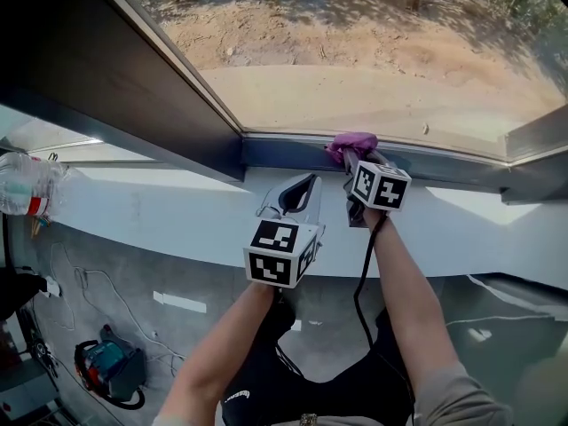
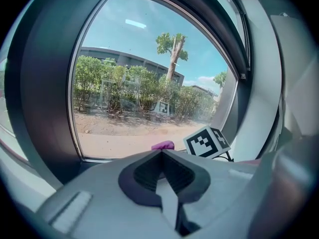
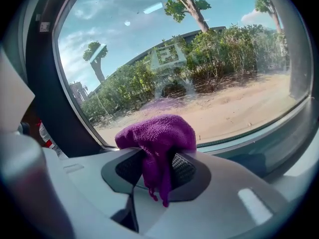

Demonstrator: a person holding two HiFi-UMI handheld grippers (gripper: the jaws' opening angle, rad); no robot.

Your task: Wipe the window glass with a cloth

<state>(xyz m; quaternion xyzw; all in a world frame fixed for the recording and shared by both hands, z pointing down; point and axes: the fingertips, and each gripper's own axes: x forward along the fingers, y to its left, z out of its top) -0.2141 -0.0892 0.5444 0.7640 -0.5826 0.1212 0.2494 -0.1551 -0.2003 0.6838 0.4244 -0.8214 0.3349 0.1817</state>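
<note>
The cloth (image 3: pixel 157 133), a purple wad, is pinched between the fingers of the right gripper (image 3: pixel 157 166), with the bulk of the wad projecting ahead of the fingertips and a short tail hanging back toward the gripper body. The window glass (image 1: pixel 355 51) lies directly ahead of and above the wad. The wad is presented at the lower edge of the pane, beside the bottom frame rail; contact with the glass cannot be confirmed. The fingers of the left gripper (image 2: pixel 162 176) are pressed together with nothing between them, and this gripper is held back over the sill (image 1: pixel 160 202), so the right gripper is the nearer to the glass. Counted: one cloth, one pane in reach, two grippers.
</note>
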